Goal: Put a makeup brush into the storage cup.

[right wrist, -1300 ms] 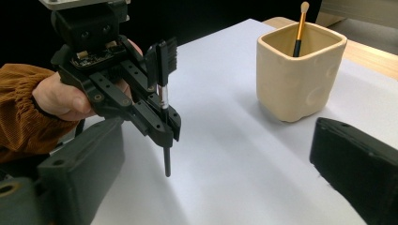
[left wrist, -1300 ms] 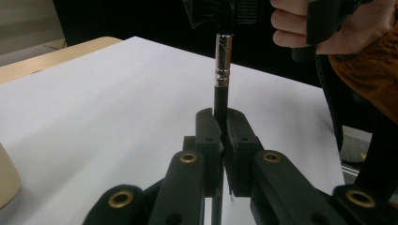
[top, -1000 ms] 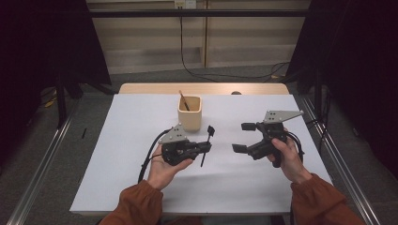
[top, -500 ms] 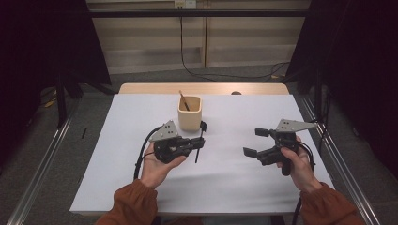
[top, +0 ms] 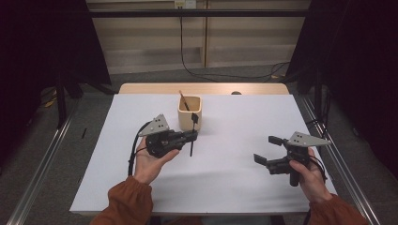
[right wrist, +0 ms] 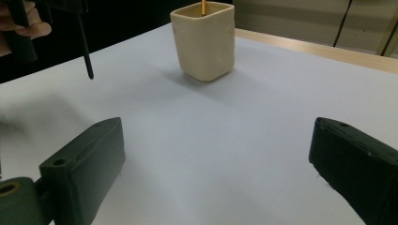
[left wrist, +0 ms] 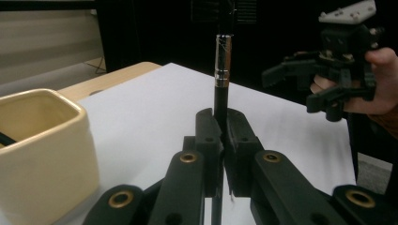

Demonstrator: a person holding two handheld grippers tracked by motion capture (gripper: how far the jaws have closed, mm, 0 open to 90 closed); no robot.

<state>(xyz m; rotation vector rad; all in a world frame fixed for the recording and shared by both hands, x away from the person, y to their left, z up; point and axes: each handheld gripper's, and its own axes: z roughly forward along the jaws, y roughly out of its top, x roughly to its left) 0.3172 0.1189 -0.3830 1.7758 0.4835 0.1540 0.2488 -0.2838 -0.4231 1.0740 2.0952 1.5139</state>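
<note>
My left gripper (top: 192,136) is shut on a thin black brush (top: 193,133), held upright just in front of the cream cup (top: 189,112). Along its jaws the brush (left wrist: 221,89) rises with a silver ferrule, and the cup (left wrist: 44,154) sits close at the left. A brown-handled brush (top: 183,100) leans inside the cup. My right gripper (top: 271,150) hovers low over the right side of the table, jaws wide apart with nothing between them. From the right gripper view (right wrist: 216,164) the cup (right wrist: 203,40) stands ahead and the black brush tip (right wrist: 86,47) hangs at upper left.
A white sheet (top: 225,183) covers the table, with a strip of bare wood (top: 202,88) along the far edge. Metal rails (top: 338,159) run along both sides. Dark curtains and a cable lie beyond the table.
My right gripper has moved right and down, away from the brush. My left gripper has shifted left and slightly up with the brush, closer to the cup.
</note>
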